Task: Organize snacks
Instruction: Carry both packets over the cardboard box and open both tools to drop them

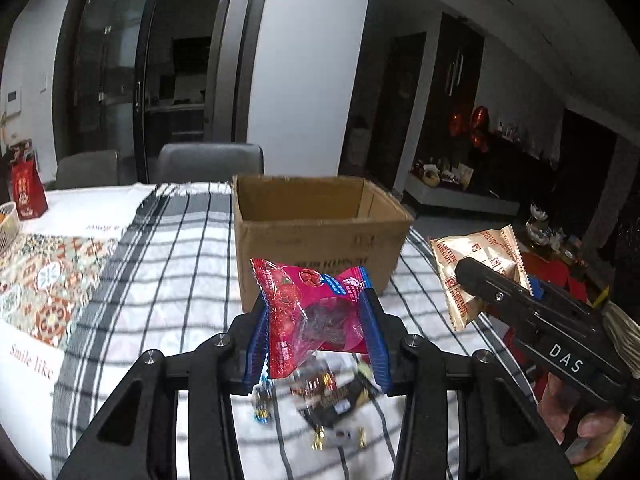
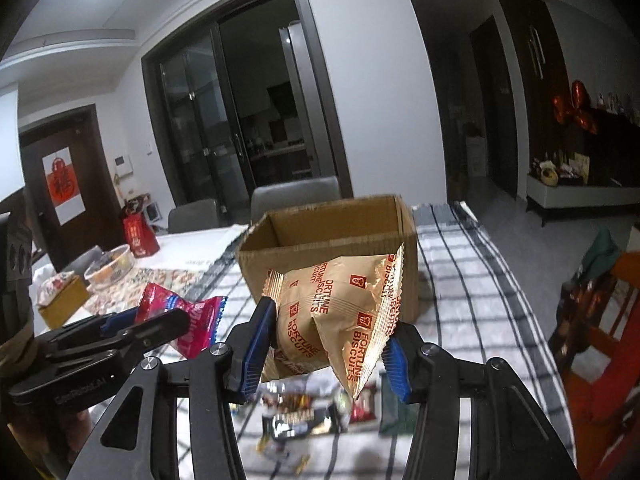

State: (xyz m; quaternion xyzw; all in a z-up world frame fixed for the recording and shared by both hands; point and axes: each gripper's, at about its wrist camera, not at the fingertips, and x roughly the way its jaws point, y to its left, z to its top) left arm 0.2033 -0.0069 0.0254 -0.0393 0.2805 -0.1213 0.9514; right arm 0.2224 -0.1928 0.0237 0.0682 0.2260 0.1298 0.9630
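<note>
left gripper [image 1: 318, 322] grips red packet [image 1: 316, 312] | right gripper [image 2: 326, 344] grips gold packet [image 2: 340, 312] | box [image 1: 316, 224] straight ahead (open top), both short of it

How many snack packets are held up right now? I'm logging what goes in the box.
2. A red packet in the left tongs, a gold biscuit packet in the right tongs. Blurred snacks lie below on the table.
</note>
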